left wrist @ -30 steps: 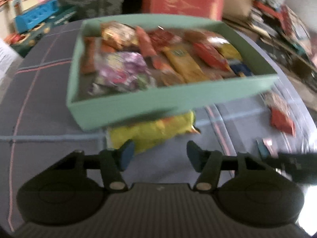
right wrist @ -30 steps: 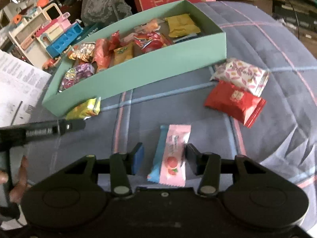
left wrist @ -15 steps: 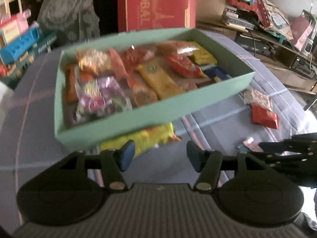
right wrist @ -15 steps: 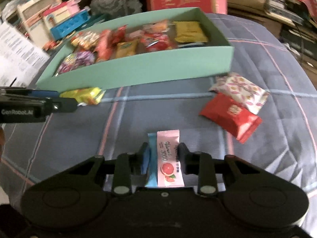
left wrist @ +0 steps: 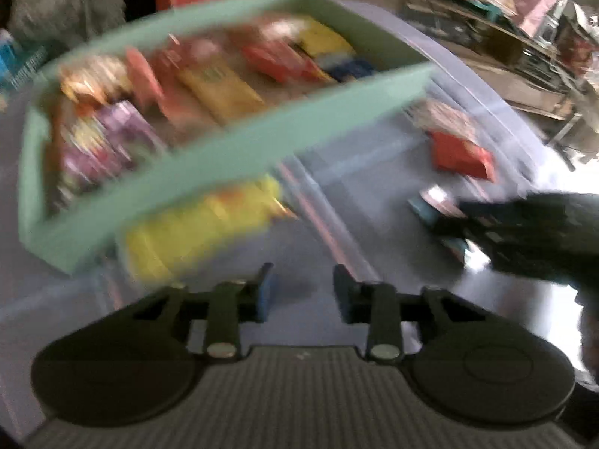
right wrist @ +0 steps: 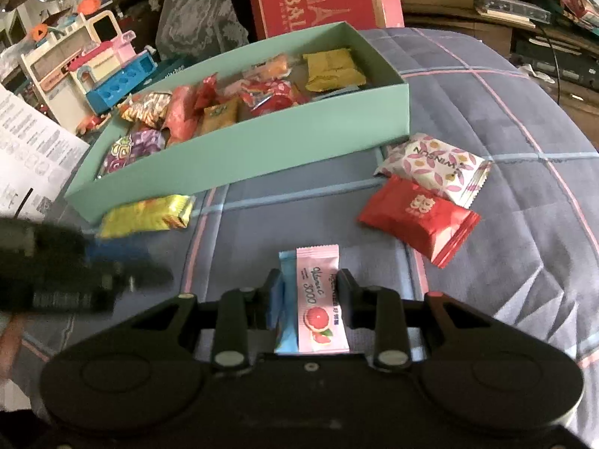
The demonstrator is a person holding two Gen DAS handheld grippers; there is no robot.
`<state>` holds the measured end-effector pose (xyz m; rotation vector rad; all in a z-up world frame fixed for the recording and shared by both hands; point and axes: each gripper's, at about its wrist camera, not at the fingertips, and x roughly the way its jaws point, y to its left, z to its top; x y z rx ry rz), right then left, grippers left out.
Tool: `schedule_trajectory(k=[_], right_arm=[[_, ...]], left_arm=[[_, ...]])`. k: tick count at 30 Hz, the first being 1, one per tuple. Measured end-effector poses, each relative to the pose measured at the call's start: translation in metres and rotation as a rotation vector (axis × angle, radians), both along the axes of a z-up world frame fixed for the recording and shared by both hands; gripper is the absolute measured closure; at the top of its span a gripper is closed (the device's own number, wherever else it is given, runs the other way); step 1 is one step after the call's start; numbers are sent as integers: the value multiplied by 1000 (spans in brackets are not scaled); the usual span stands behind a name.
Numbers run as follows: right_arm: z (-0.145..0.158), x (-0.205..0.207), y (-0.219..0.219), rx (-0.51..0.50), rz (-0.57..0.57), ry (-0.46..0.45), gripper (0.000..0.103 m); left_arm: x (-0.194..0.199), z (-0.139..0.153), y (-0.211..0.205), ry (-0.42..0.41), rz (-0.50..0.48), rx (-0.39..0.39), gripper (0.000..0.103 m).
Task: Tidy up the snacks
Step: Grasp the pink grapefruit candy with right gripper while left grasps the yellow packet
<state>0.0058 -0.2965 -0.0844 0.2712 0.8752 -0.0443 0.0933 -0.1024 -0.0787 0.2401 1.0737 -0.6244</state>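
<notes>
Between the right gripper's pads: a pink grapefruit sachet with a blue one against it, clamped, lying on the blanket.
Left gripper: jaws apart with nothing between them; they have just been closing, over bare blanket.
Yellow snack packet: just ahead of the left gripper, touching the near wall of the box.
Red packet and flowered white packet: overlapping, beside the box's near right corner.
Green box: mid-blanket, holding many wrapped snacks.
</notes>
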Motion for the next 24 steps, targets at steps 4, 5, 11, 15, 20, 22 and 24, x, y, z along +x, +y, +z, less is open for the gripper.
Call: schedule_trajectory(k=[4, 5, 11, 15, 20, 22, 24], right_arm=[[0, -1, -1, 3, 5, -14, 72], [0, -3, -1, 6, 7, -19, 72], [-1, -7, -1, 13, 7, -37, 72], [-2, -9, -3, 38, -7, -47, 72], [-2, -11, -8, 73, -17, -48, 72], [-2, -12, -10, 87, -22, -48, 72], [-2, -13, -11, 98, -28, -48, 72]], left_arm=[[-10, 5, -2, -40, 15, 19, 70], [-10, 9, 1, -52, 26, 13, 68], [4, 32, 6, -195, 48, 59, 47], [19, 23, -10, -203, -1, 96, 43], [23, 1, -33, -213, -89, 192, 40], [21, -4, -37, -222, -108, 217, 47], [18, 0, -39, -195, -119, 215, 66]])
